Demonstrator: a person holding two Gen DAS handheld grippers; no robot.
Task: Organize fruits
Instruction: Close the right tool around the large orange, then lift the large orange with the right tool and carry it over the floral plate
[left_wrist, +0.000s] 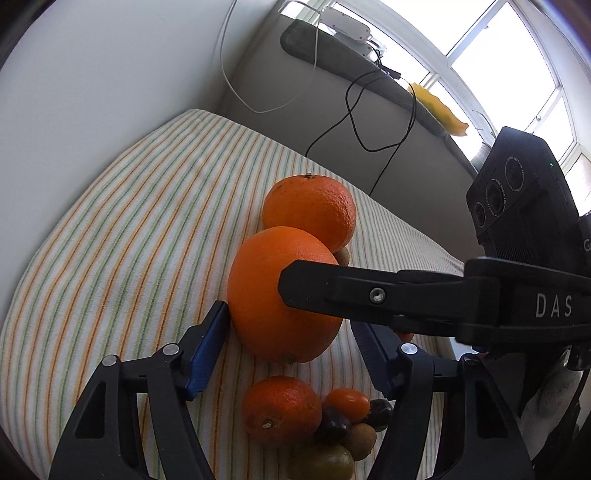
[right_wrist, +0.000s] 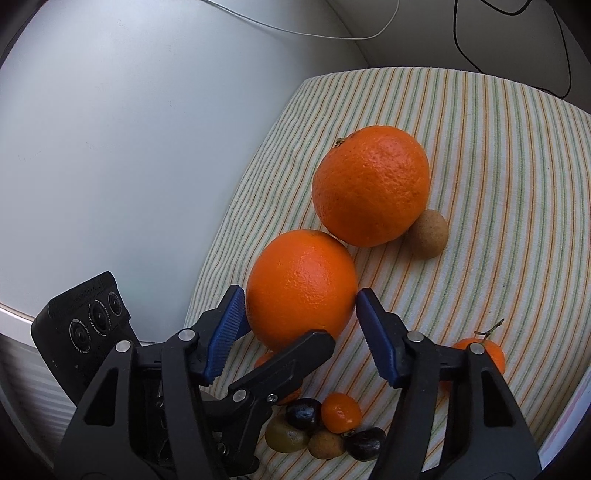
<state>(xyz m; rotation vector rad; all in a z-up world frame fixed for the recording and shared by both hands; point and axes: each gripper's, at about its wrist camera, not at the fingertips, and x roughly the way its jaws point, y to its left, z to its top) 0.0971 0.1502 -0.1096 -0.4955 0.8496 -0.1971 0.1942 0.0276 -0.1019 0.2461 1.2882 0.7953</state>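
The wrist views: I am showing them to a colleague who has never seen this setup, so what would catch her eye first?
Two big oranges on the striped cloth: the near orange sits between both grippers' open blue pads, and the far orange lies just behind it, with a small brown fruit tucked against it. Next, the cluster of small fruits close to the cameras, below the left gripper and right gripper.

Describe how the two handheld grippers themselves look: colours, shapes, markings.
Both are matte black plastic frames with triangular cut-outs and silver rivets. The left gripper and right gripper each carry blue ribbed finger pads. White "DAS" lettering marks the right gripper's arm, and a black three-lens camera block sits on top.
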